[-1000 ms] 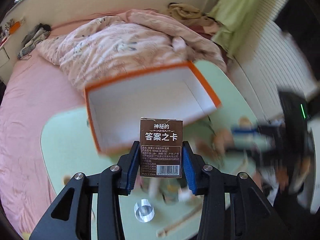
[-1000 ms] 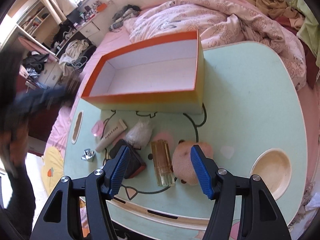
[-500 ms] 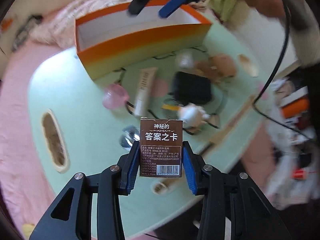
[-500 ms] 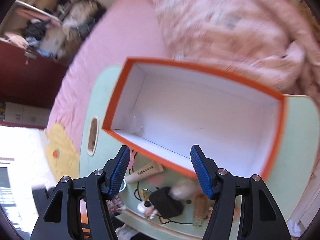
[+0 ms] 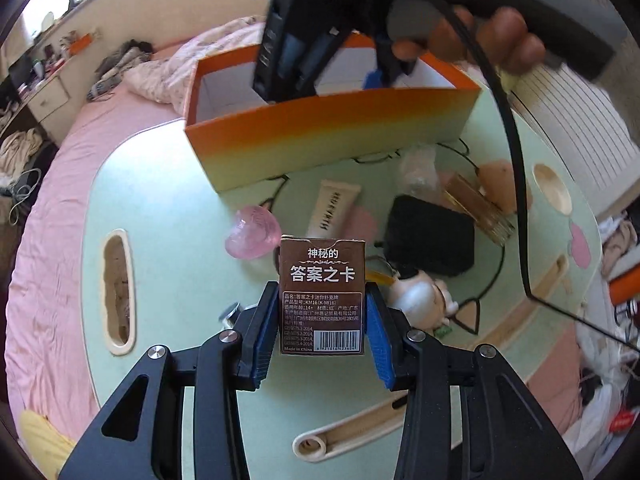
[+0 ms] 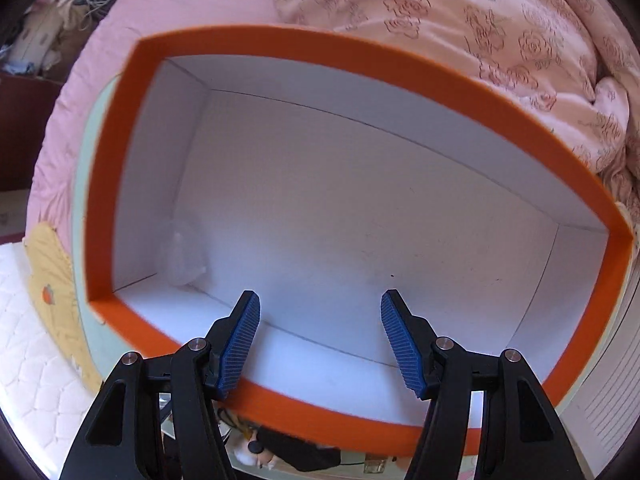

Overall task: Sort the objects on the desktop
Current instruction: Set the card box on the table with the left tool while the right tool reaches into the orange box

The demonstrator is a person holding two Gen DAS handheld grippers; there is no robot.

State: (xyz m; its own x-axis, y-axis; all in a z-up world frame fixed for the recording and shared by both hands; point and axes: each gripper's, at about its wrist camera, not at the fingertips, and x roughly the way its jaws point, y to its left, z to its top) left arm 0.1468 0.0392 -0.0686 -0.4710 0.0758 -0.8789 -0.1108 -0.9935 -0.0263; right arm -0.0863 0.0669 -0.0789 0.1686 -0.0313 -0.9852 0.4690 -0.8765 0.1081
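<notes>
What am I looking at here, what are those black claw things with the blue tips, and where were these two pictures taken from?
They are handheld grippers, one in each of a person's hands, each carrying a camera that looks along its fingers. The left gripper clamps a brown card box above a green table, where a pink heart, a cream tube and a black pouch lie. The right gripper hangs open and empty over the orange box; something clear sits in its corner.
</notes>
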